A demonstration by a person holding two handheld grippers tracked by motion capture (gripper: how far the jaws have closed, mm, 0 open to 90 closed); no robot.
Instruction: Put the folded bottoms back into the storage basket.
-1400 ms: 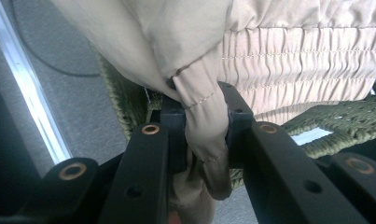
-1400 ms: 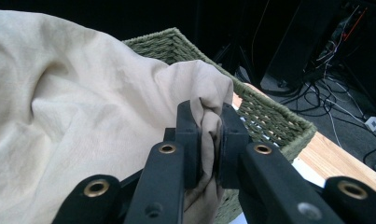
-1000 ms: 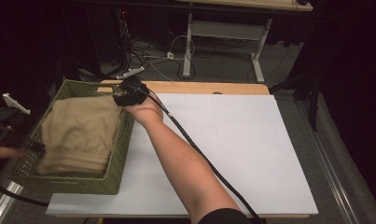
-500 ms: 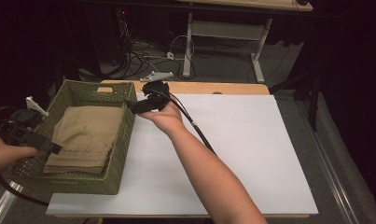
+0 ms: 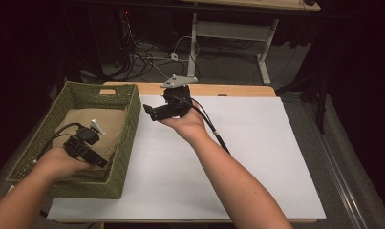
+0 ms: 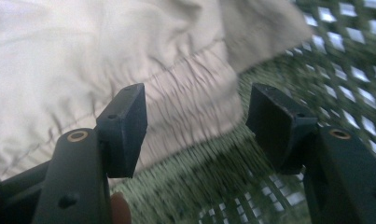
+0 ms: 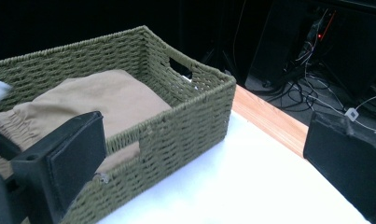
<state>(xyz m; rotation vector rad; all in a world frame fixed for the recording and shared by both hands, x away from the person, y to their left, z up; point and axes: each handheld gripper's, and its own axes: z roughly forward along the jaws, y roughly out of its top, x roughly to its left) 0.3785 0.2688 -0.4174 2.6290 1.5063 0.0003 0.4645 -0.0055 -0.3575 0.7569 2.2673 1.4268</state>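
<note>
**Folded cloth lies in the basket, both grippers wide apart**

Folded tan cloth [image 5: 92, 126] lies inside the green woven basket [image 5: 128, 109], which sits at the left edge of the white table top [image 5: 257, 157]. To the basket's right the white surface is bare and broad.

The left gripper [image 5: 87, 143] hangs inside the basket, over the cloth's near part. Its own view shows the jaws spread wide, the gathered hem of the cloth [image 6: 190, 93] and bare basket floor [image 6: 213, 177] between them; the picture is blurred.

The right gripper [image 5: 154, 112] is held above the table just beside the basket's right wall, apart from it. Its view looks across the basket's rim [image 7: 195, 100] at the cloth [image 7: 97, 98], jaws wide and holding nothing, with a wooden table edge [image 7: 269, 119] beyond.
</note>
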